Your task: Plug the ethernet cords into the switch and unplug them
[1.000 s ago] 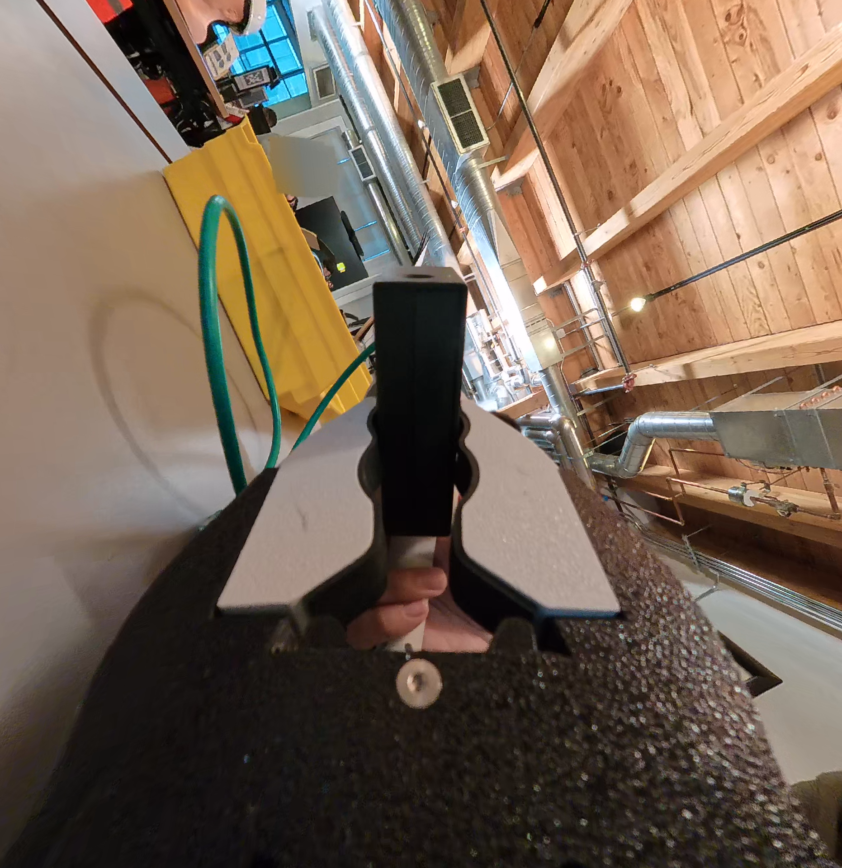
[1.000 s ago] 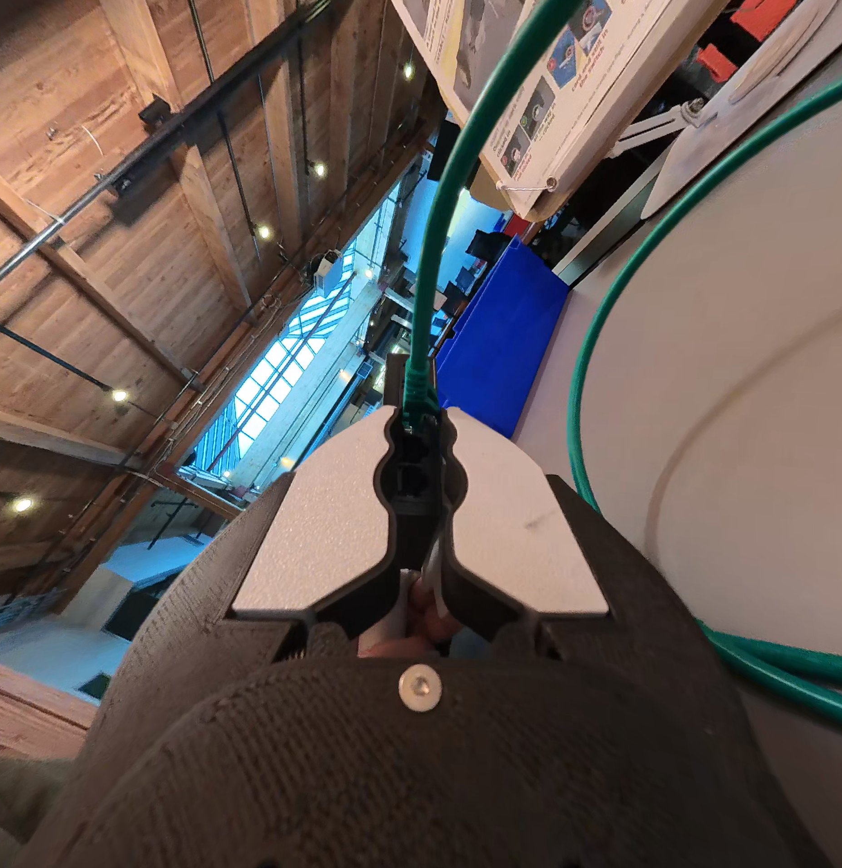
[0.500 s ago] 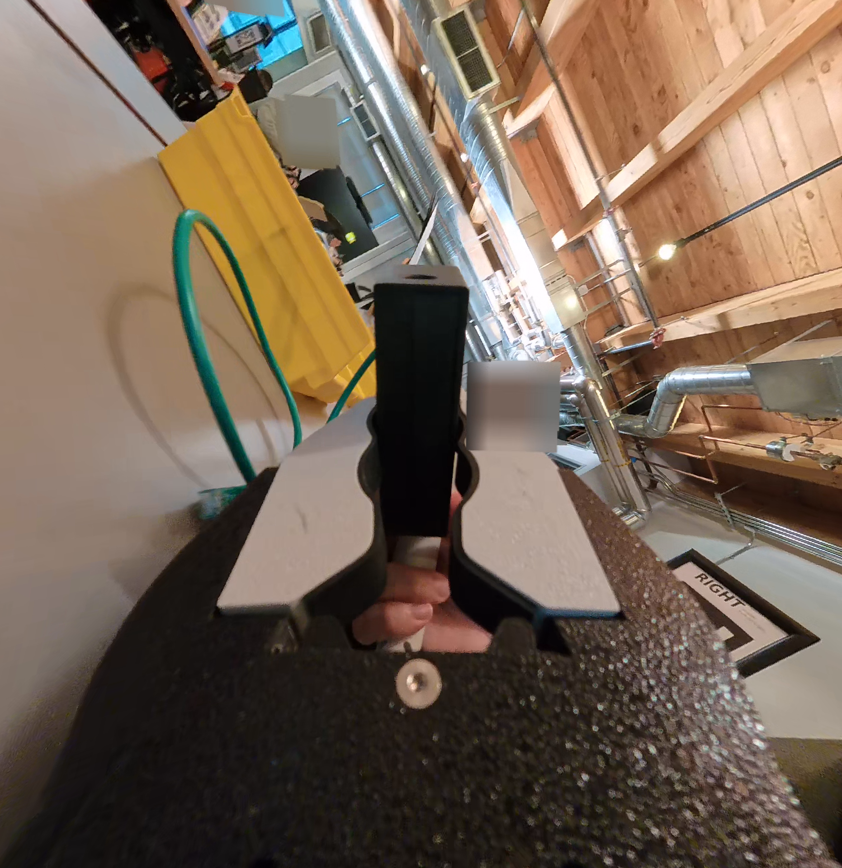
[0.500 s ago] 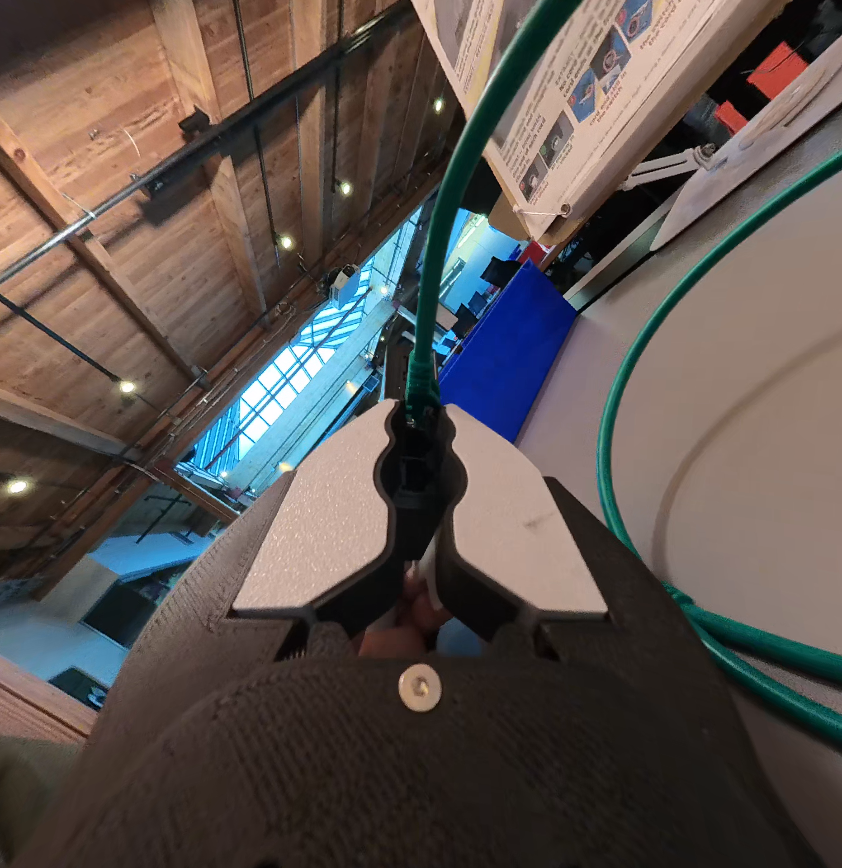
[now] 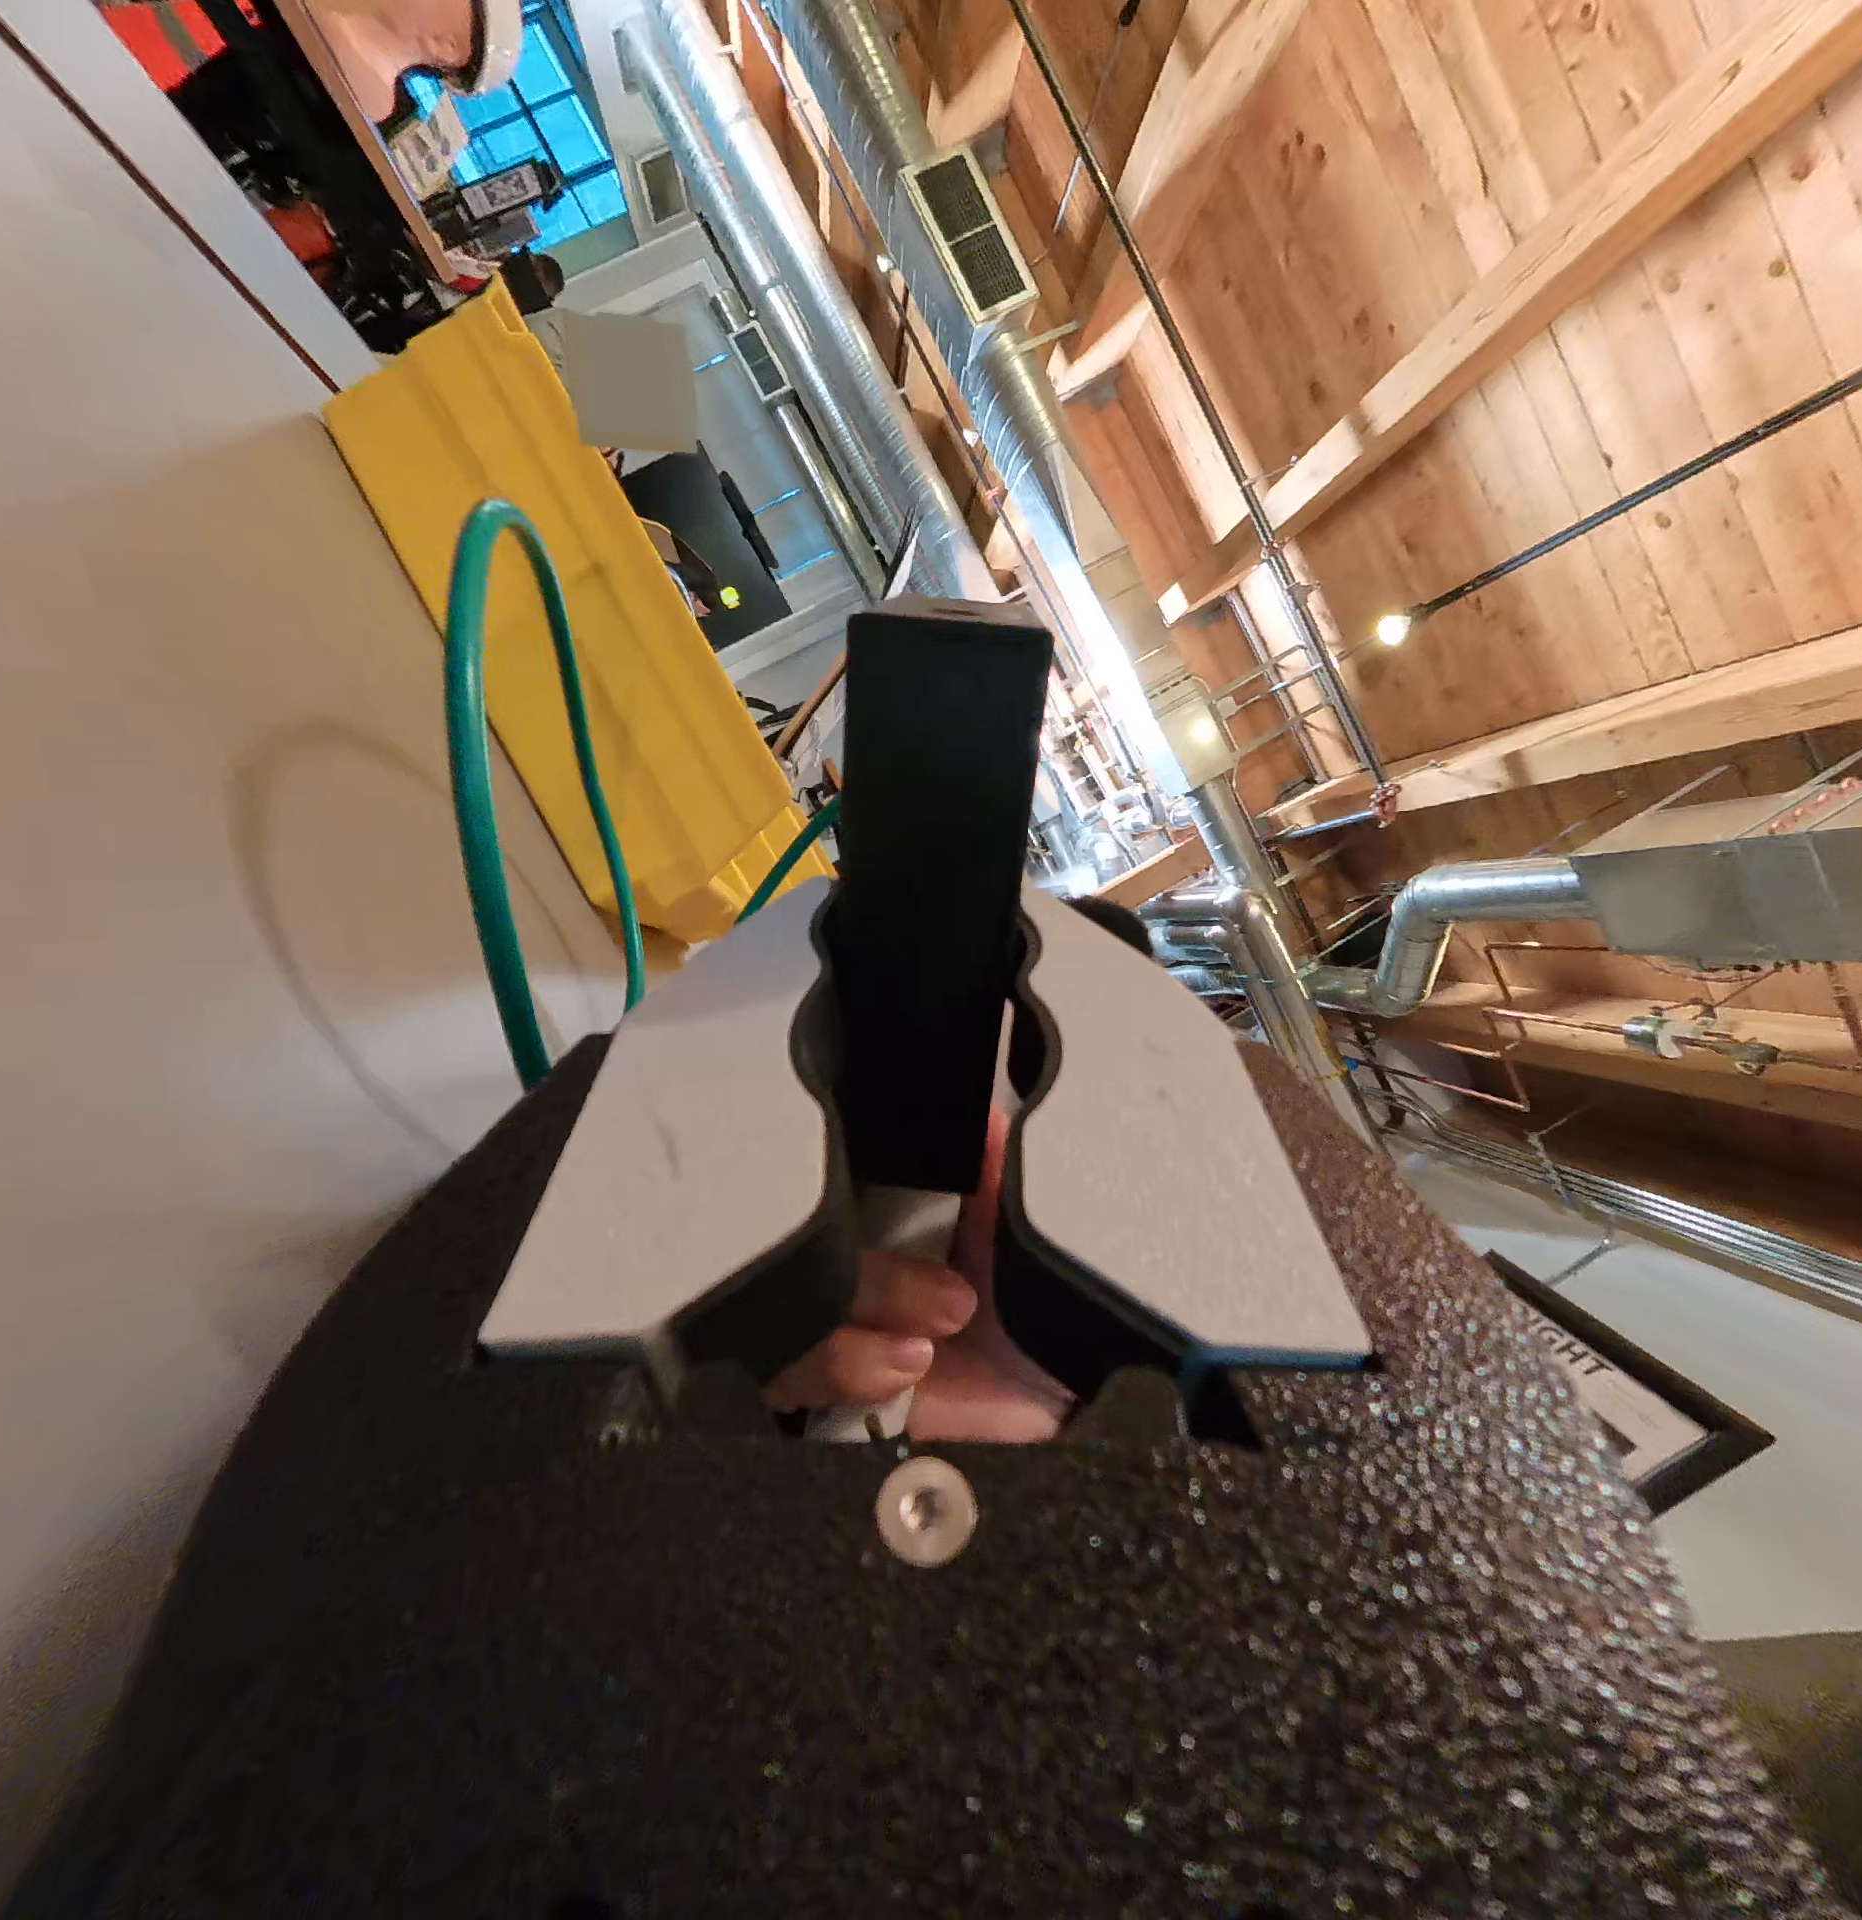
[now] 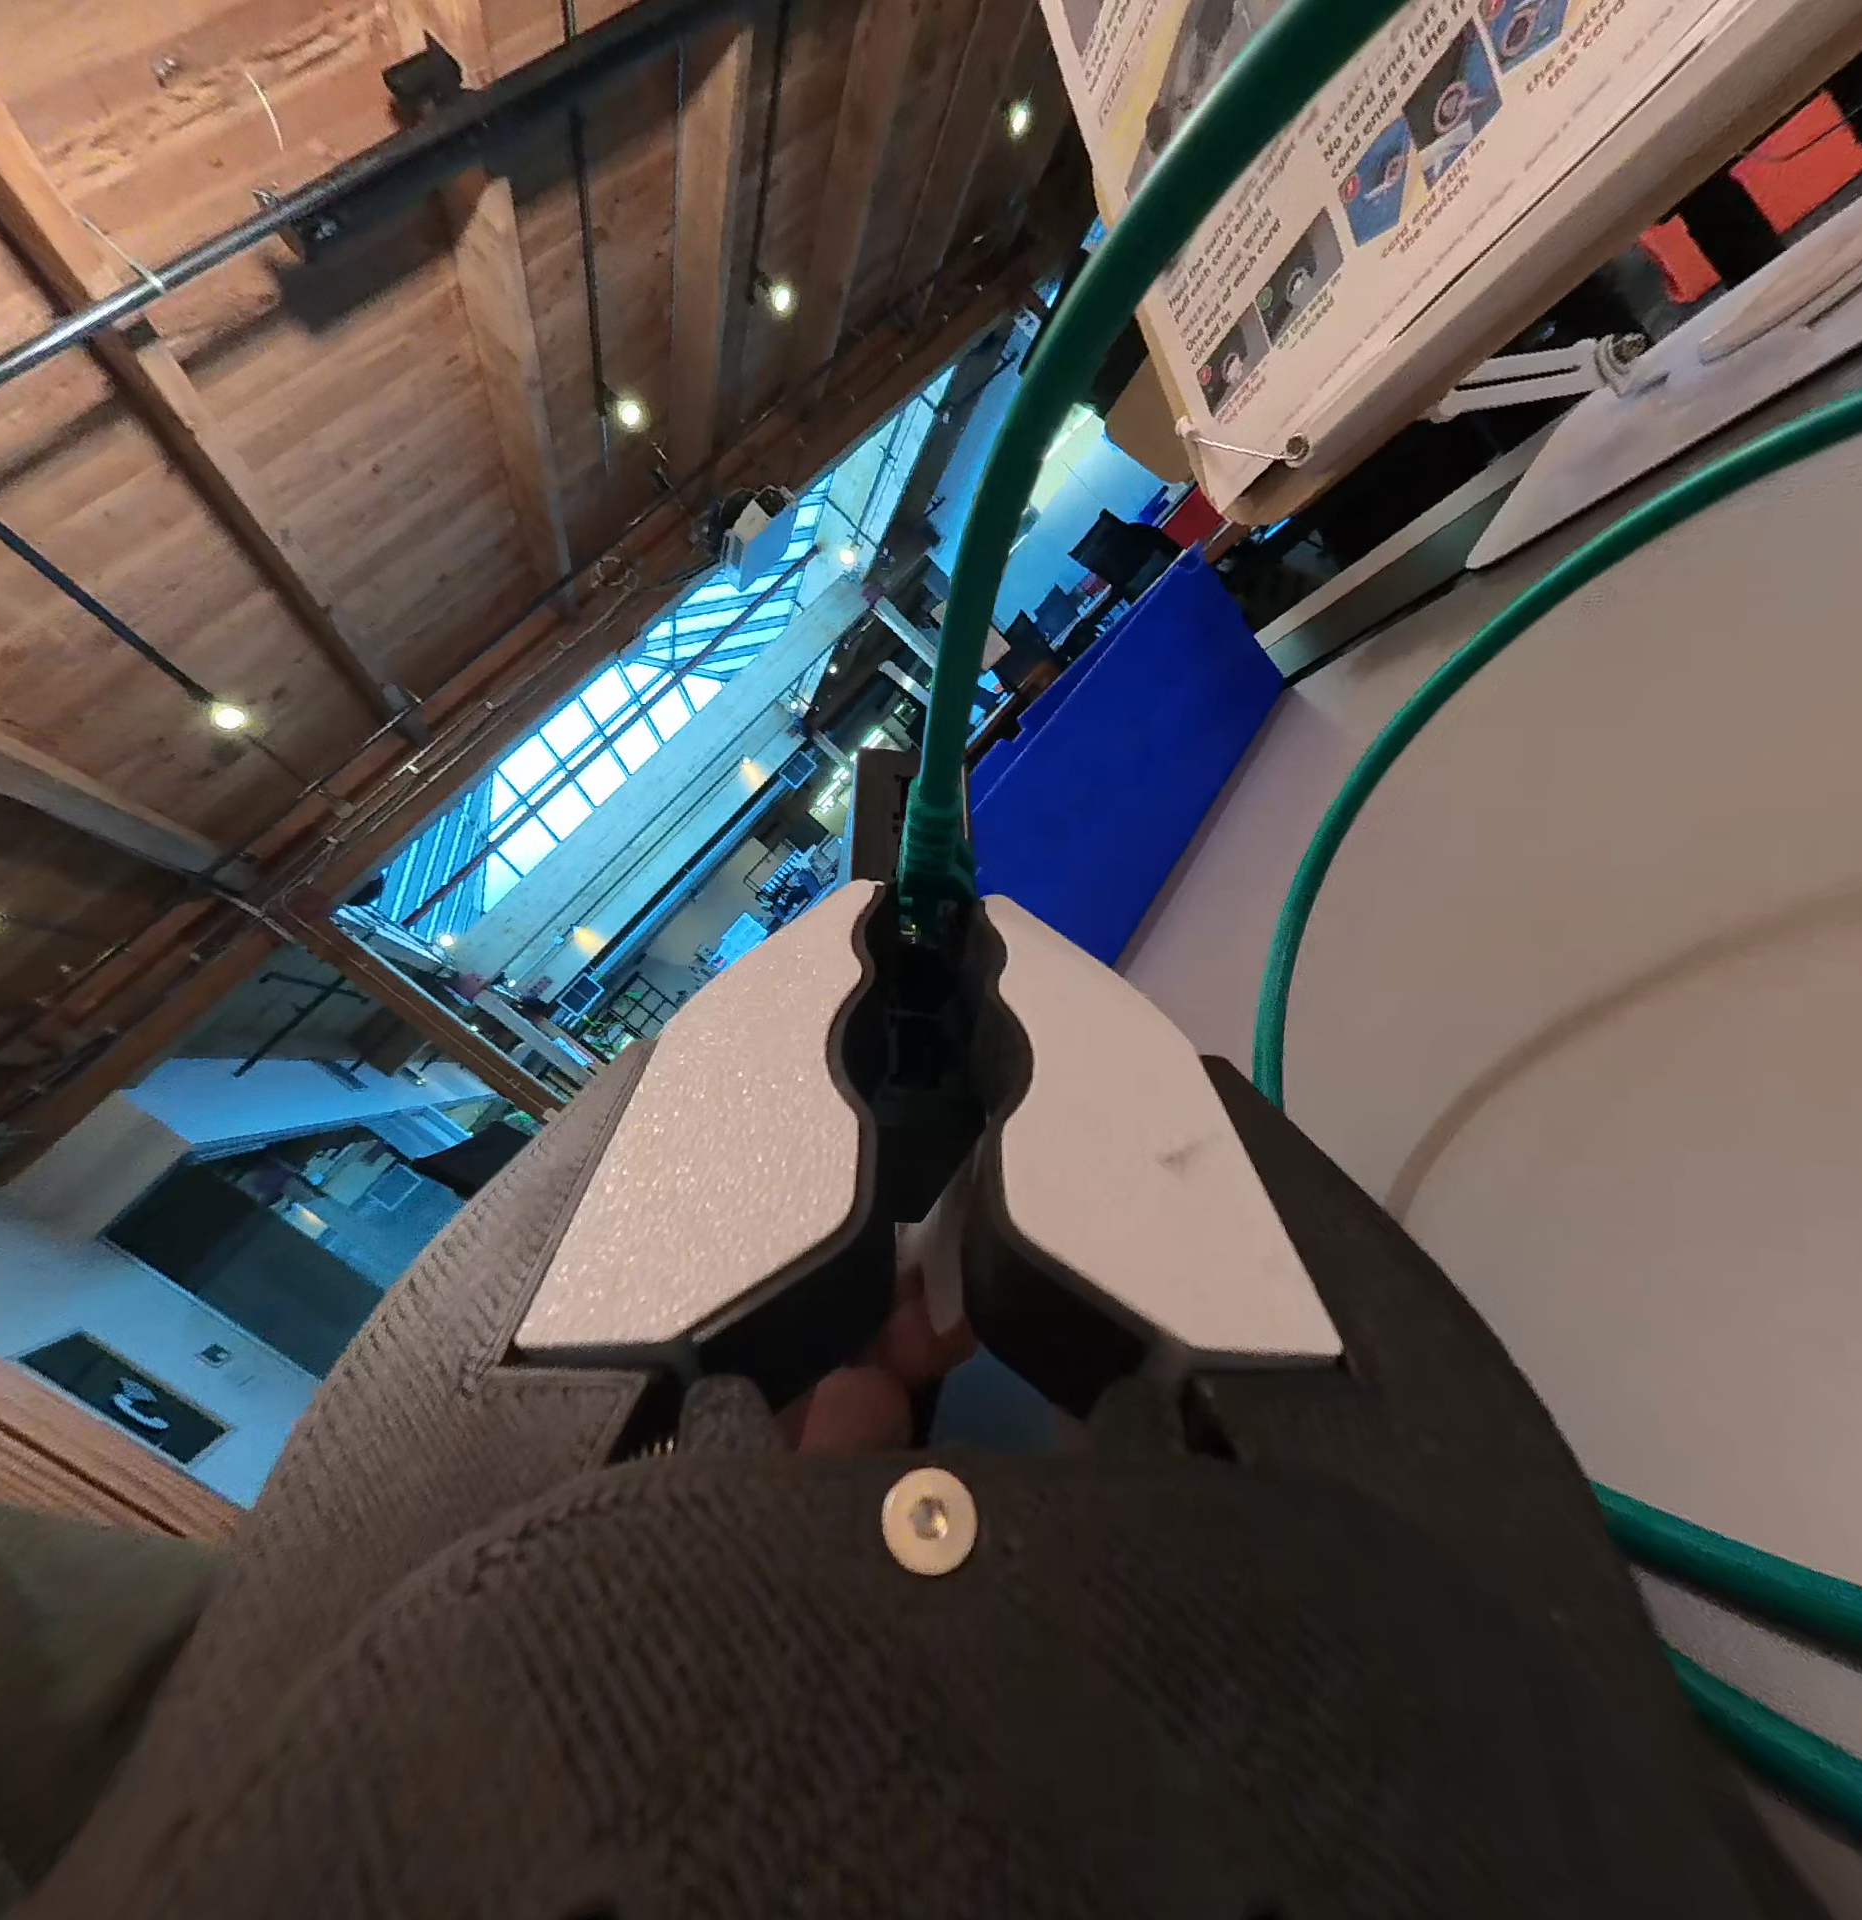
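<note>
Left claw (image 5: 922, 935): closed down on the black switch (image 5: 932, 831), which stands out forward past the fingertips. Green ethernet cord (image 5: 501, 790) loops over the white table (image 5: 158, 831) just left of the claw.

Right claw (image 6: 932, 925): closed on the switch (image 6: 922, 1039), seen end-on. Cord plug (image 6: 932, 852) sits at the fingertips, seated in the switch; cord arcs up and forward, then curves back along the claw's right side.

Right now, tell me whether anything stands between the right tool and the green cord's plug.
Nothing visible does. The right tool is shut on the black switch, and the green plug sits in it just beyond the fingertips, uncovered. The green cord arcs up and away.
</note>
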A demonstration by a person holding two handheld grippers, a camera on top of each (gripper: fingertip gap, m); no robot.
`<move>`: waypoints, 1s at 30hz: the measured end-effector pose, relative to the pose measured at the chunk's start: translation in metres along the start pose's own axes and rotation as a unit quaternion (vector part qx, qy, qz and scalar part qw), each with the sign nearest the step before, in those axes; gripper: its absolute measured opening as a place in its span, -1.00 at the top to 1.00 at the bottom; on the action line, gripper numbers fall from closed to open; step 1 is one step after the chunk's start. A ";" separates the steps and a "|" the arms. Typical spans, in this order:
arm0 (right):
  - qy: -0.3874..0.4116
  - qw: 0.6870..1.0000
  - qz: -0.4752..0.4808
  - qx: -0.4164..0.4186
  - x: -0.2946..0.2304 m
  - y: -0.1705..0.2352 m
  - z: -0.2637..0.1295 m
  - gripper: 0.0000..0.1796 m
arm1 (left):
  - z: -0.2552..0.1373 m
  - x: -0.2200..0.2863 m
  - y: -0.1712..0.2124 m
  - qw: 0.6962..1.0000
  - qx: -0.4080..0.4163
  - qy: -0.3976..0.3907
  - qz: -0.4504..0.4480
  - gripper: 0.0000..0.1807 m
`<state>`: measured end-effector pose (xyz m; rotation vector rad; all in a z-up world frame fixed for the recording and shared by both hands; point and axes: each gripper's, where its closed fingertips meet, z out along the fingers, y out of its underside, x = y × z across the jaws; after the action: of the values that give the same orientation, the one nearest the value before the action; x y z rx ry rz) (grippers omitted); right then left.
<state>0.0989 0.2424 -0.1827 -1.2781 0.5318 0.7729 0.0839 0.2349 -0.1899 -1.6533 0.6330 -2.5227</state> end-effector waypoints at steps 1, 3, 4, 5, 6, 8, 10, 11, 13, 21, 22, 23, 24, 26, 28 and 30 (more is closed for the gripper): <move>0.001 1.000 -0.004 -0.003 -0.001 0.000 0.000 0.84 | 0.000 0.001 0.000 1.000 -0.001 0.001 0.017 0.69; -0.016 1.000 -0.019 -0.009 -0.010 -0.001 0.002 0.85 | -0.002 0.009 -0.003 0.998 -0.006 0.015 0.066 0.71; -0.021 0.999 -0.021 -0.011 -0.015 -0.002 0.002 0.85 | -0.002 0.012 -0.004 0.996 -0.011 0.015 0.092 0.70; -0.024 0.999 -0.023 -0.013 -0.017 -0.003 0.002 0.84 | -0.003 0.013 -0.005 0.994 -0.017 0.010 0.110 0.68; -0.026 0.999 -0.026 -0.011 -0.019 -0.004 0.001 0.84 | -0.003 0.013 -0.006 0.994 -0.019 0.008 0.111 0.67; -0.025 1.000 -0.011 0.001 -0.016 -0.007 -0.001 0.84 | -0.004 0.013 -0.009 0.997 -0.017 0.019 0.074 0.68; -0.017 1.000 0.001 0.006 -0.009 -0.007 -0.004 0.84 | -0.004 0.009 -0.003 0.998 -0.046 0.021 0.041 0.71; -0.012 1.000 0.002 0.011 -0.007 -0.007 -0.006 0.84 | -0.003 0.007 0.000 0.998 -0.056 0.018 0.032 0.70; 0.001 1.000 0.006 0.016 -0.003 -0.006 -0.007 0.85 | -0.003 0.003 0.001 0.998 -0.059 0.011 0.010 0.71; 0.014 0.998 0.052 0.016 0.010 0.007 -0.010 0.84 | -0.008 -0.010 -0.001 0.996 -0.076 -0.043 -0.010 0.71; 0.011 0.998 0.062 0.021 0.010 0.007 -0.011 0.84 | -0.008 -0.010 -0.001 0.996 -0.079 -0.045 -0.017 0.71; 0.013 0.997 0.069 0.023 0.010 0.008 -0.011 0.85 | -0.009 -0.010 0.000 0.995 -0.082 -0.046 -0.034 0.71; 0.025 0.997 0.065 0.023 0.011 0.010 -0.011 0.85 | -0.010 -0.011 -0.001 0.994 -0.082 -0.048 -0.054 0.71; 0.034 0.996 0.077 0.028 0.011 0.012 -0.013 0.85 | -0.012 -0.013 0.001 0.991 -0.087 -0.058 -0.082 0.70; 0.047 0.996 0.076 0.030 0.011 0.014 -0.015 0.85 | -0.012 -0.013 0.003 0.989 -0.097 -0.069 -0.089 0.69; 0.063 0.995 0.069 0.033 0.011 0.015 -0.020 0.85 | -0.011 -0.013 0.006 0.987 -0.102 -0.080 -0.092 0.70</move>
<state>0.0965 0.2270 -0.2050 -1.2432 0.7485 0.7855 0.0784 0.2362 -0.2074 -2.0485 0.7797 -2.4808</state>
